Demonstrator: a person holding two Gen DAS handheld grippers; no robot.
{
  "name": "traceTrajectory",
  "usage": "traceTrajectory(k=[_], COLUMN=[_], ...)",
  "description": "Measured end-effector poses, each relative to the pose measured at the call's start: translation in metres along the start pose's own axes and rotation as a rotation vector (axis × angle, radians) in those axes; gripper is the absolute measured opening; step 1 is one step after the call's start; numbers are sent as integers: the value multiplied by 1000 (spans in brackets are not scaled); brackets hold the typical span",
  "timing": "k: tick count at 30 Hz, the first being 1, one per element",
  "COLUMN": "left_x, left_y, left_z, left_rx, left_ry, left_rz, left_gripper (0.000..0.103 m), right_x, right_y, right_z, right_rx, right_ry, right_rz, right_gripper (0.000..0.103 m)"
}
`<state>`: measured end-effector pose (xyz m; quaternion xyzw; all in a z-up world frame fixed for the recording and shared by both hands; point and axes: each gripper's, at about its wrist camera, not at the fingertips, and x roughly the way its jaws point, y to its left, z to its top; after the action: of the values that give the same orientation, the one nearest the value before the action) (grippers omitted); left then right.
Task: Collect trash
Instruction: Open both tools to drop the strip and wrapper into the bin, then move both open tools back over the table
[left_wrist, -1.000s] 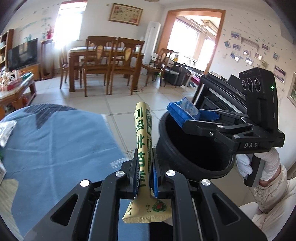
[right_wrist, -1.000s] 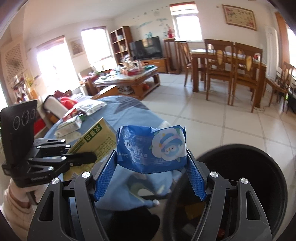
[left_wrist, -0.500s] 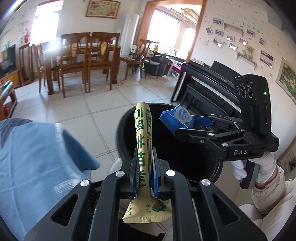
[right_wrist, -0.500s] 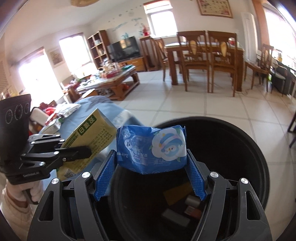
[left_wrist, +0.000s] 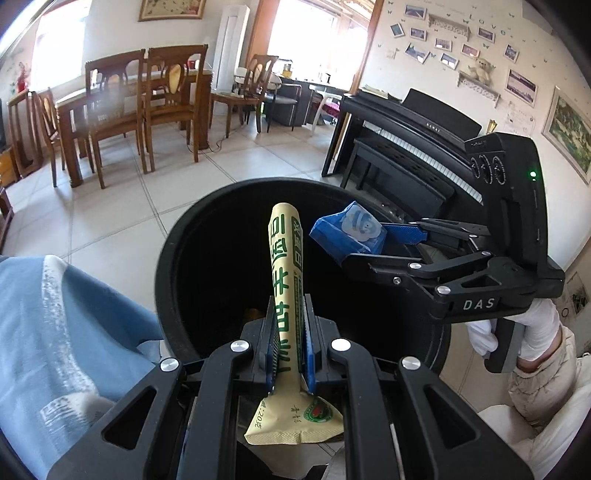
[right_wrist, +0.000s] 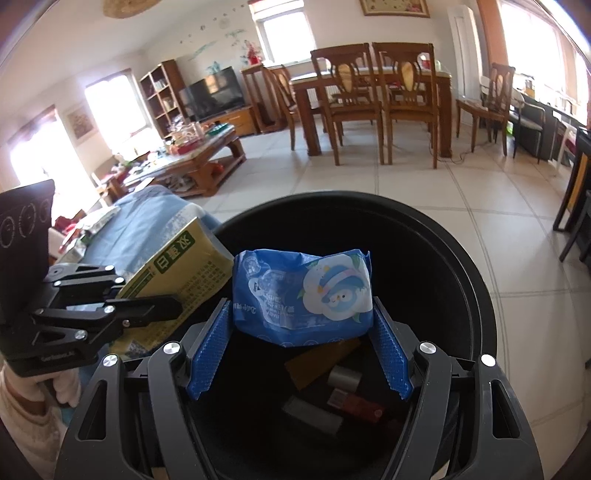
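Observation:
A flat yellow packet with green print stands upright in my left gripper, which is shut on it above the near side of a black trash bin. To its right, my right gripper is shut on a blue wipes pack over the same bin. In the right wrist view the blue pack sits crosswise between the blue pads of the right gripper, above the bin's mouth. The yellow packet and the left gripper are at the left. Several pieces of trash lie in the bin.
A blue cloth surface borders the bin on the left, with more litter on its far end. A black piano stands behind the bin. A dining table with chairs and a coffee table stand across the tiled floor. A white-gloved hand holds the right gripper.
Both grippers have swung away from the blue cloth and lower, so the bin now lies directly under both. Each keeps its grip on its piece of trash.

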<state>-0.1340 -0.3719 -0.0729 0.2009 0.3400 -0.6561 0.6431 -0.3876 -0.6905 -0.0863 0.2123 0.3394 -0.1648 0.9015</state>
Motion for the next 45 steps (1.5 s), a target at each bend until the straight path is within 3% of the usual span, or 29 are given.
traceTrajectory(k=[13,30,33,35,39,41,45], left_x=[30,39,41,39,36,32,24], left_y=[-6,-12,-14,-15,-15,-15,-18], left_z=[5,6,8,6,5,5,2], left_rx=[21,12,16,20,18,21,23], left_ry=[52,70,70,58,45,34,11], left_rz=[14,40,51,65,73,84,97], left_gripper=[13,17,32,52,56,66,74], right_x=[14,21,21,22,22,21,17], right_y=[-12,-13,-13,-13,-13,-13,-13], right_z=[-6,-4,-6,-6,-7,-8,-7], right_rx=[6,19,19,20,20,25,36], right_ry=[36,44,44,47,55,56,50], right_rz=[-39,-53,-55,-55,-59,-57,-52], right_gripper=[72,77,78,78,78,80,84])
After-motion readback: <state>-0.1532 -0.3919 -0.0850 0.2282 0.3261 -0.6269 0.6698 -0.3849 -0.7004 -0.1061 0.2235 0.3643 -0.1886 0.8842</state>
